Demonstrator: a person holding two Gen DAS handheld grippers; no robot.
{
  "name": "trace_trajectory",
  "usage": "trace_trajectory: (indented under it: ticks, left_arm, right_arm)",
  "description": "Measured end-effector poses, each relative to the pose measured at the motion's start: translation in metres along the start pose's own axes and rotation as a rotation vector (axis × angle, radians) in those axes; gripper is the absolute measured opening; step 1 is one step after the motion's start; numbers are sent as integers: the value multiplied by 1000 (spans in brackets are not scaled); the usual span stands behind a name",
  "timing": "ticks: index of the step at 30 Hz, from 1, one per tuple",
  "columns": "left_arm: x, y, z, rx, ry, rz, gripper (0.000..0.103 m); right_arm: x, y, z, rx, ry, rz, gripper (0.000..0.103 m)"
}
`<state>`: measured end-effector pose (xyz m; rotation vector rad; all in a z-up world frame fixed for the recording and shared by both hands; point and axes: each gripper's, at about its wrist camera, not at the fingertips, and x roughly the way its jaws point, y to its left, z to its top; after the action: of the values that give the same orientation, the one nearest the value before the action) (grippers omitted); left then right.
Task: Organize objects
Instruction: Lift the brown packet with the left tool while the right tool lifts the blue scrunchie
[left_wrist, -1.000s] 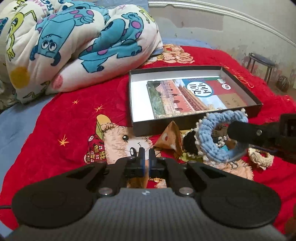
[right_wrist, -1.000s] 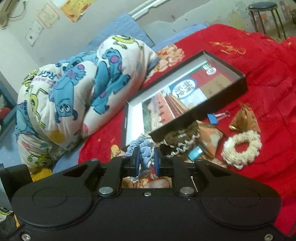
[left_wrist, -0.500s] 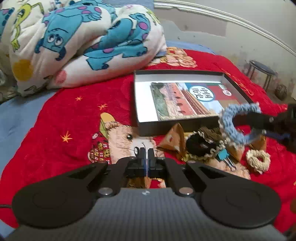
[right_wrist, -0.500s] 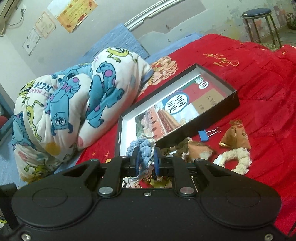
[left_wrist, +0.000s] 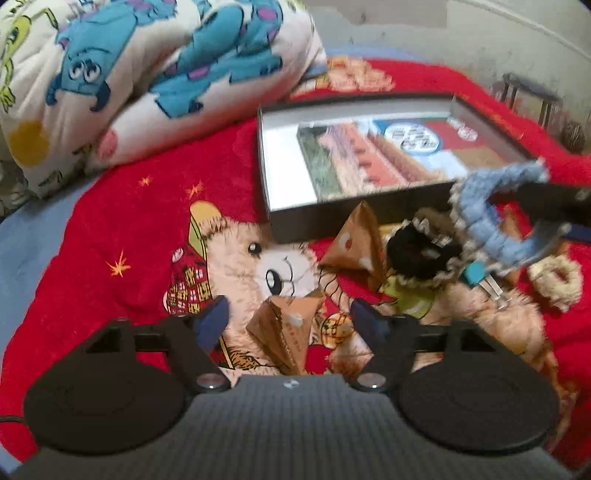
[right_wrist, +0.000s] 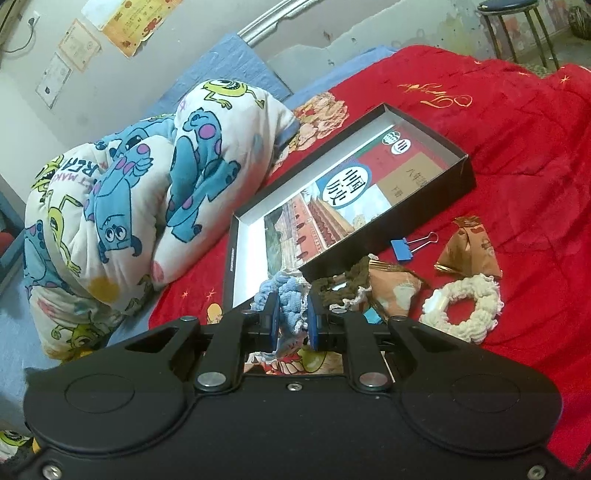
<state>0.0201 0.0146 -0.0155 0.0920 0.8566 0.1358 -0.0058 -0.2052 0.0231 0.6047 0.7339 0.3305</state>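
Observation:
My right gripper (right_wrist: 291, 319) is shut on a blue knitted scrunchie (right_wrist: 291, 295) and holds it above the red blanket, just in front of the open black box (right_wrist: 458, 173); it also shows in the left wrist view (left_wrist: 487, 218). My left gripper (left_wrist: 290, 321) is open, low over the blanket, with a brown pyramid packet (left_wrist: 288, 330) between its fingers. A second brown packet (left_wrist: 358, 243), a dark scrunchie (left_wrist: 421, 254), a blue binder clip (right_wrist: 402, 249) and a cream scrunchie (right_wrist: 465, 308) lie by the box.
A rolled cartoon-print quilt (right_wrist: 129, 177) lies left of the box. The box holds a printed booklet (right_wrist: 347, 199). Another brown packet (right_wrist: 471, 251) lies right of the clip. A stool (right_wrist: 517, 22) stands beyond the bed.
My left gripper has opened and now straddles the near brown packet. My right gripper has lifted the blue scrunchie up and toward the box's front edge.

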Motion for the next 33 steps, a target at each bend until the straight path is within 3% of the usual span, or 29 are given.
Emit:
trace_trajectory:
  ticks: [1,2,3,8,14,33]
  left_arm:
    - [5,-1,-1,8,28,15,56]
    - [10,-1,-2,11,53,19,36]
    - [13,-1,-4,10,58,18,35]
    - [6,-2,-3,8,27,26,34]
    - [-19,8,6,-68,-92,20,34]
    - [-63,18,27,-128,-305,-95,35]
  right_arm:
    - [1,0,0,-1,1,2,15]
    - [1,0,1,-1,1,4,15]
    - [1,0,1,3,-1,5,15]
    - [5,-3,4,25,5,24,15]
    - [5,0,5,23,-5,47,15]
    - [0,23,26,-32,-125,139,15]
